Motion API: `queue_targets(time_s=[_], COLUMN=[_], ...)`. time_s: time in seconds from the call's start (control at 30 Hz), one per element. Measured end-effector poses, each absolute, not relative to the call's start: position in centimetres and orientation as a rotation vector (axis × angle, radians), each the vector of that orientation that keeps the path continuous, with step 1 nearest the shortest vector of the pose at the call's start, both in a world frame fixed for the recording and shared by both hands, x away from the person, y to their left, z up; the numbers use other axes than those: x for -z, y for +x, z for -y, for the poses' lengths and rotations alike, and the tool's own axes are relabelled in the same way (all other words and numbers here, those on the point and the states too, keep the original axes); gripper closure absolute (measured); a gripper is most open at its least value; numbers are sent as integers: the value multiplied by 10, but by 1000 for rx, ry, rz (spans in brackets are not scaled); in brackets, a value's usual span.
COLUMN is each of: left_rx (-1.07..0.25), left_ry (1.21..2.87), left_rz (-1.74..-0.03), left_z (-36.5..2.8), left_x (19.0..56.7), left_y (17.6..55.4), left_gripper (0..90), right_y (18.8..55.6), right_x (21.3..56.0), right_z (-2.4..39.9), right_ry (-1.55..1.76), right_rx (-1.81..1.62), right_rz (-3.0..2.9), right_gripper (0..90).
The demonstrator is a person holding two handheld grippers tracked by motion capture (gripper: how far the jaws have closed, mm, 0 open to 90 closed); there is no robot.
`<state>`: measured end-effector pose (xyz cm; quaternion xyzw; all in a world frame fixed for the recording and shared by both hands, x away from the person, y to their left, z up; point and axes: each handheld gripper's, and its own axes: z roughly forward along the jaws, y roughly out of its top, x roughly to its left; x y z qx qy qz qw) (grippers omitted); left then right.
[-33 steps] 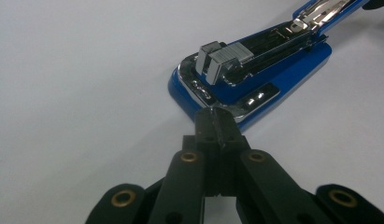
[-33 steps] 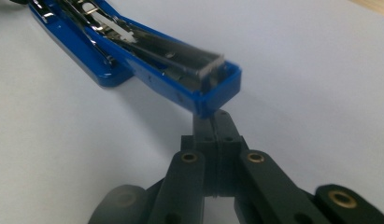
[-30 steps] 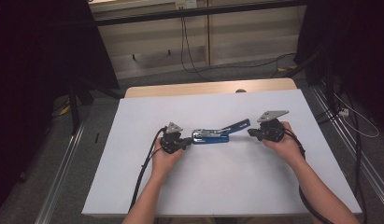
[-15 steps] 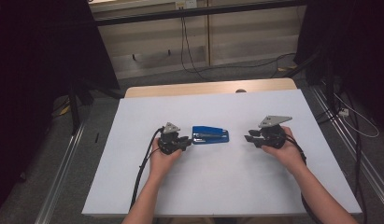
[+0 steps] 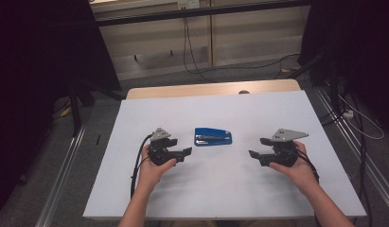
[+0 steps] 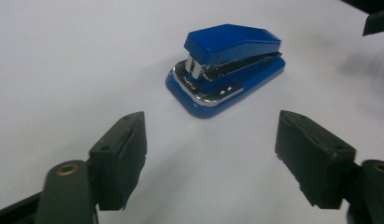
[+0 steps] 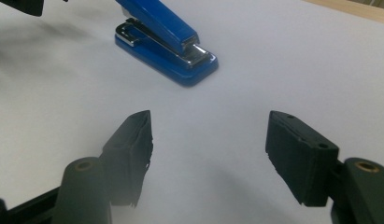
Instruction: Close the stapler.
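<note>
High view: the stapler [image 5: 213, 136] lies shut mid-desk [image 5: 277, 109], between the left gripper [image 5: 182, 154] and the right gripper [image 5: 256, 148], touching neither. Both have just been opening their jaws, nothing between them. The closing step looks finished; next likely calls for drawing both hands back.

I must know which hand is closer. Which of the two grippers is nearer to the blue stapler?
The left gripper: its jaws end just beside the blue stapler, while the right gripper stands clearly farther away.
</note>
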<state>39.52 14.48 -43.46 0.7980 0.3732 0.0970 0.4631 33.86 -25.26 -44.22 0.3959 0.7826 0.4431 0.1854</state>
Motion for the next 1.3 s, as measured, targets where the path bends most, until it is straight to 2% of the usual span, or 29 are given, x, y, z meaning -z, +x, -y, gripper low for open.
queue_targets(time_s=[0.43,1.3], left_rx=[-268,-294], left_ry=[1945,1938], left_rz=[-882,-884], left_z=[-177,-222], left_x=[431,434], left_y=[367,343], left_gripper=[124,97], right_y=[309,283], right_x=[448,449], right_z=[264,278], right_ry=[1173,1166], right_rx=[-1257,-1254], right_rz=[-2173,-2151], right_gripper=[195,175])
